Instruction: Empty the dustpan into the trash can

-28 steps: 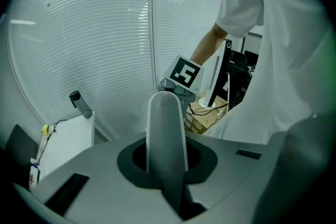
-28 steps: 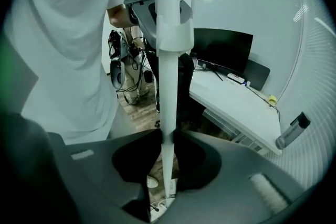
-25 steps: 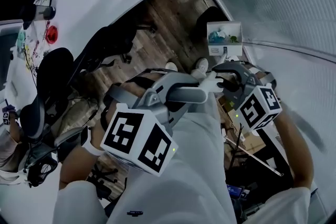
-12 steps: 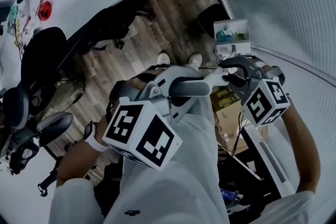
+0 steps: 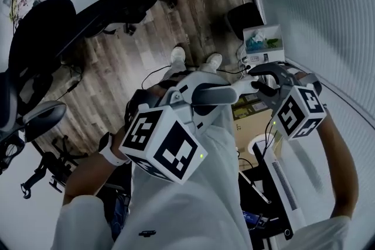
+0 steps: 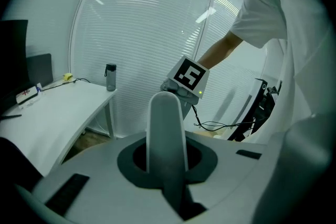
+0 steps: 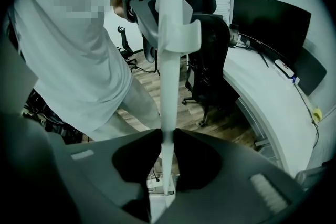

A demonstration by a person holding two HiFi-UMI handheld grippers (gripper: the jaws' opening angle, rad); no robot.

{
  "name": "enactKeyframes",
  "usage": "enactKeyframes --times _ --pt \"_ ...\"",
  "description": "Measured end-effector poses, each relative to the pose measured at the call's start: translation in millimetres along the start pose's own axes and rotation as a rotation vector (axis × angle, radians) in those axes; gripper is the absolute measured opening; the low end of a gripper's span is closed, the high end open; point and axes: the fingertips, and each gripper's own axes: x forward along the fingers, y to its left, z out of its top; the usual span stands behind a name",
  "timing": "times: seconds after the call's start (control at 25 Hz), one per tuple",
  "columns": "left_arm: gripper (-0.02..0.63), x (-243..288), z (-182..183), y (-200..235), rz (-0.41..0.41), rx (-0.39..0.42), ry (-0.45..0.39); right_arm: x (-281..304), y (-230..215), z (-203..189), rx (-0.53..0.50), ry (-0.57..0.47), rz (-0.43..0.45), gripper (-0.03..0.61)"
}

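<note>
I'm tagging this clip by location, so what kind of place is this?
Probably an office: a curved white desk, a black swivel chair and a dark monitor, with slatted blinds along the wall.

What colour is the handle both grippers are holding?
The handle is white, clearest in the right gripper view.

Three cameras close on one white handle (image 5: pixel 220 93).
The head view looks steeply down onto the left gripper (image 5: pixel 196 96), right gripper (image 5: pixel 261 84) and wooden floor (image 5: pixel 135 50); each gripper view looks along its own jaws, up close, toward the other gripper, sharing the handle.
</note>
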Motion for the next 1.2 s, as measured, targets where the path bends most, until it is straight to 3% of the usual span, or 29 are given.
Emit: enactKeyframes --times 0.56,1.2 --pt "0.031 -4 -35 14 0.122 -0.191 -0.106 26 -9 4 -0.114 0.109 0.161 0.086" --pt "0.031 -6 -70 27 0.245 -0.403 -0.202 56 -23 9 -0.224 0.19 0.272 0.086"
